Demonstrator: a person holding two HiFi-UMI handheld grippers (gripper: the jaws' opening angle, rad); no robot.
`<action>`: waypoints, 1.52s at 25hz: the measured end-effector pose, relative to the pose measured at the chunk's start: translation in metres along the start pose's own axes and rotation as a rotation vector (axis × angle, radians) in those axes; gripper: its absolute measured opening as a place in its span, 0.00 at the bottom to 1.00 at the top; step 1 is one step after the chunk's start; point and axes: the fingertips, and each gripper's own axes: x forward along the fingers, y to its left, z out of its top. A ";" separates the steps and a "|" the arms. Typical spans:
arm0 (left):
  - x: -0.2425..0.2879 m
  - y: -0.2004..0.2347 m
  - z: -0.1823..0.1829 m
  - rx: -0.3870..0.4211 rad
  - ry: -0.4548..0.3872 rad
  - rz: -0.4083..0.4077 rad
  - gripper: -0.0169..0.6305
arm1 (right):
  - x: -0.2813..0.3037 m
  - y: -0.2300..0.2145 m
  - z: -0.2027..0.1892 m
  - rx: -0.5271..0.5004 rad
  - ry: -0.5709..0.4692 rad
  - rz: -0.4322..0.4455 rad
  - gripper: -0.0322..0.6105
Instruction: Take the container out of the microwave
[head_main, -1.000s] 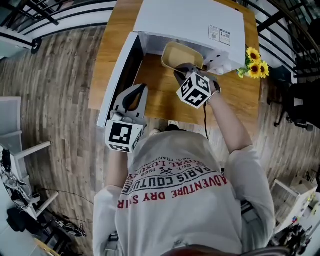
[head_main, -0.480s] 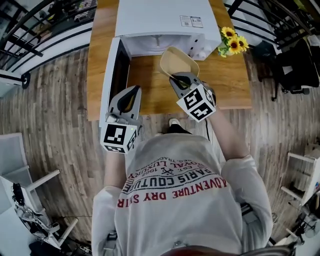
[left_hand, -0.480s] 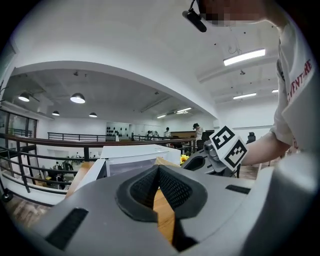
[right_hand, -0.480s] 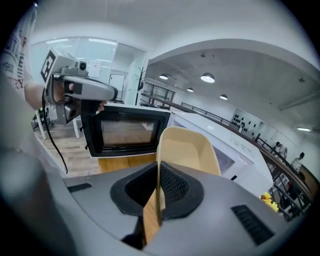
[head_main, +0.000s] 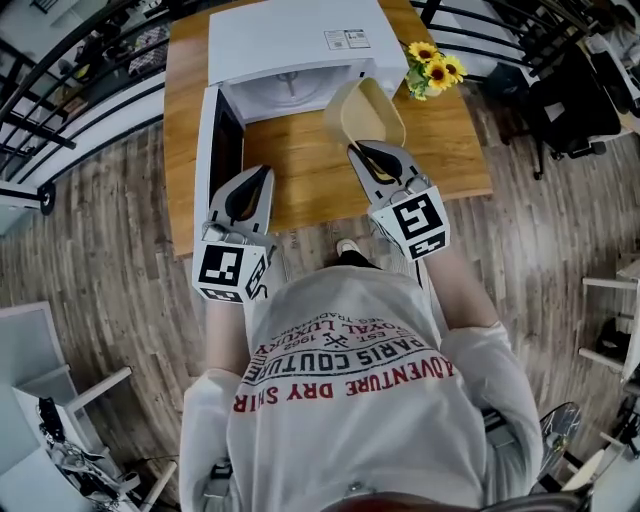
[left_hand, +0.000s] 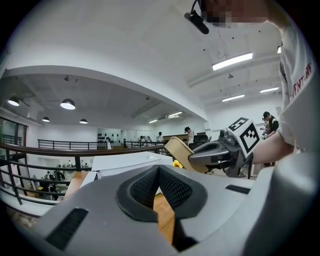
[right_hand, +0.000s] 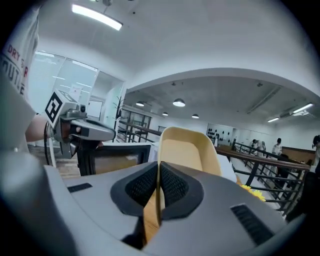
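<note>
Both pairs of fingers are closed. The right gripper (head_main: 375, 150) has its fingers (right_hand: 175, 187) pinched on the near rim of the beige container (head_main: 365, 110). The container is tilted, outside the white microwave (head_main: 290, 40) and held up off the wooden surface (head_main: 300, 175). The microwave's door (head_main: 212, 130) stands open to the left. The left gripper (head_main: 262, 175) hangs just beside that door — fingers (left_hand: 172, 187) pressed together, nothing between them. Sunflowers (head_main: 432, 70) stand on the surface by the microwave's right corner.
</note>
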 end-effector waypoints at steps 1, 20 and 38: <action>-0.001 -0.001 0.002 0.003 -0.005 -0.002 0.05 | -0.005 -0.002 0.004 0.002 -0.022 -0.022 0.11; -0.011 -0.002 0.021 0.028 -0.047 0.079 0.05 | -0.022 -0.017 0.020 0.085 -0.179 -0.121 0.10; 0.010 0.007 0.028 0.010 -0.076 0.119 0.05 | -0.005 -0.035 0.023 0.090 -0.208 -0.156 0.10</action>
